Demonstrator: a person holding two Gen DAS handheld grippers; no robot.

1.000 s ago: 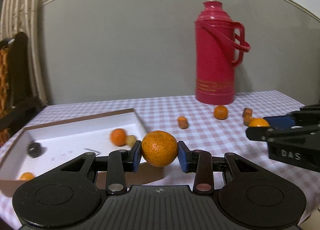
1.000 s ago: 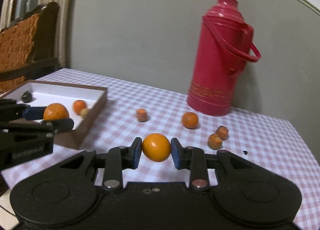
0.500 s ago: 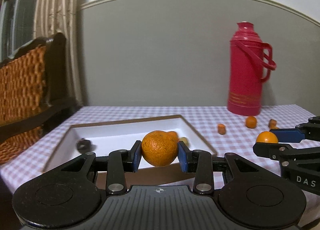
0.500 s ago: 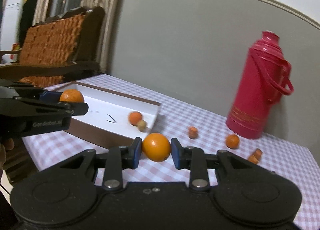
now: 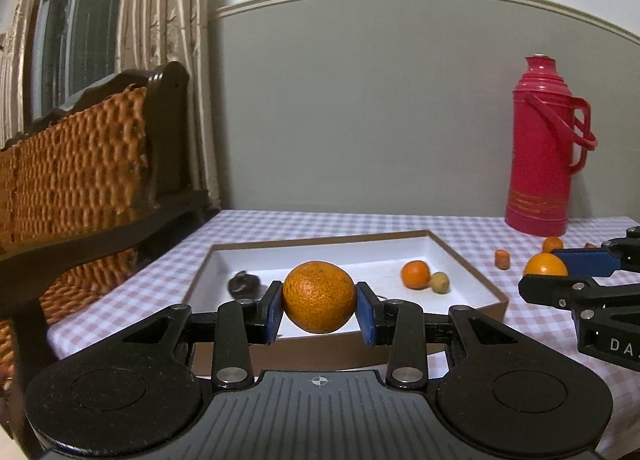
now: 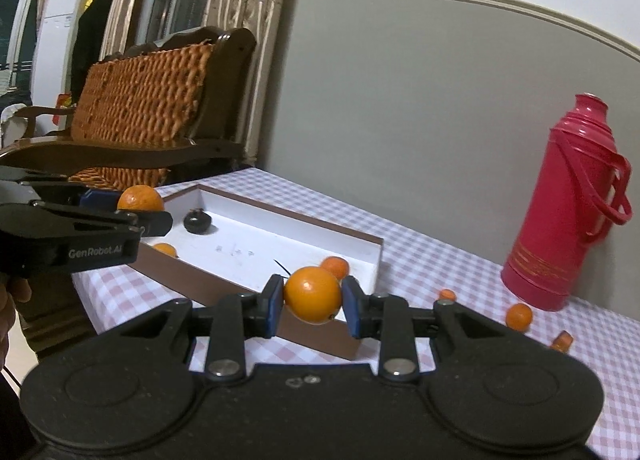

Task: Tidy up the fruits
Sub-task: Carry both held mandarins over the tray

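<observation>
A dark lump in the white box is too blurred to identify. The left gripper fingers clamp a rough orange above the box's near edge; the right gripper fingers hold a smooth orange beside its corner. Small fruits lie loose on the checked bench near a red flask; a wicker chair stands behind.
</observation>
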